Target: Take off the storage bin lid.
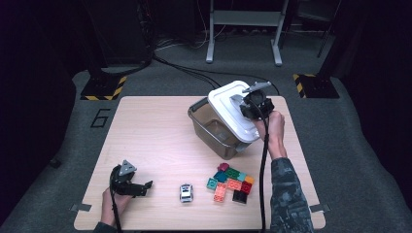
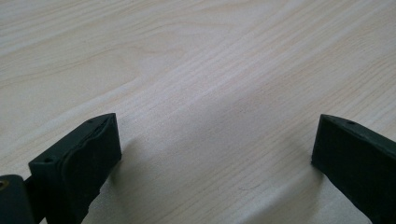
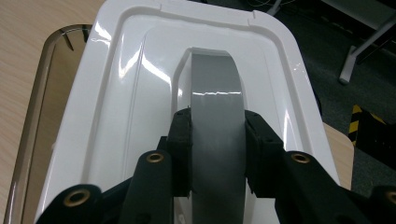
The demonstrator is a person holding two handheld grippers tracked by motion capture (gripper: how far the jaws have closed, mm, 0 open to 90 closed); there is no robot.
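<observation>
the white lid [image 1: 233,112] hides much of the clear bin [image 1: 209,127] beneath it. the toy car [image 1: 186,192] is too small to make out, and the pile of bricks [image 1: 230,182] too small to count

Lid [image 1: 232,110] sits tilted over the bin's [image 1: 210,127] right side at table [image 1: 145,136] rear, apparently lifted; blocks [image 1: 231,182] front right, toy car [image 1: 186,192] left of them.

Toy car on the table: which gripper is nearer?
Left. The left gripper rests open on the table just beside the toy car. The right gripper is far off, clamped on the grey handle of the white lid.
</observation>
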